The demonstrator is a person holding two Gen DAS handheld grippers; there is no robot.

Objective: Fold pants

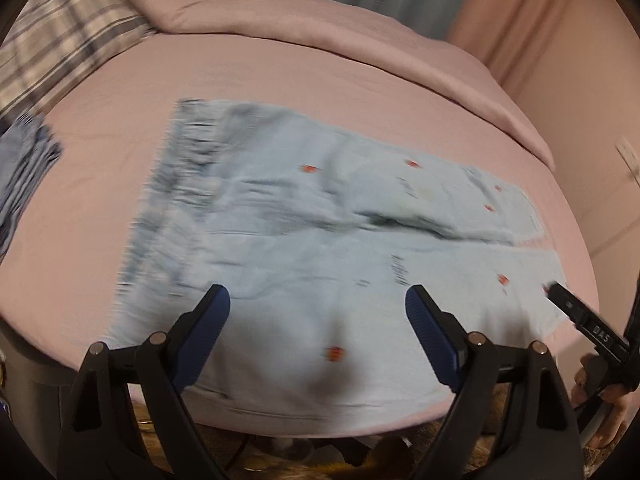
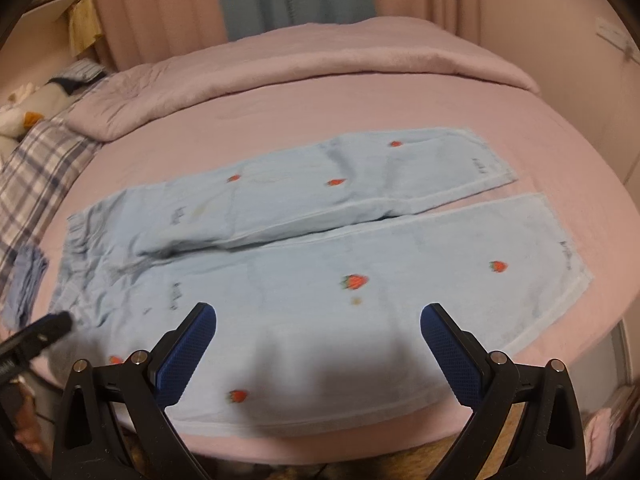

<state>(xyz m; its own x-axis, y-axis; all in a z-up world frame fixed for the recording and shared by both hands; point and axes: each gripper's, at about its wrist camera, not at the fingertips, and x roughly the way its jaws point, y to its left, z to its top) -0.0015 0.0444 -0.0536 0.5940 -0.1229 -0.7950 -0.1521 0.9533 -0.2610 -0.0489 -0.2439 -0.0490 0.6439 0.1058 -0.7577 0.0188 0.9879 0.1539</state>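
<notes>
Pink bed (image 2: 280, 128) fills both views, curtains behind. Left tool (image 1: 318, 300) jaws spread wide, empty, poised above near edge of pants (image 2: 320, 264) at waistband end. Right tool (image 2: 318, 316) likewise wide apart, nothing between pads, over near leg toward cuff. Pants lie flat, light blue with strawberries, long axis running left to right across both tools: waistband left, cuffs right, two legs side by side with narrow gap. Near leg closest to both tools; likely next grasp is its near edge, to fold onto far leg.
</notes>
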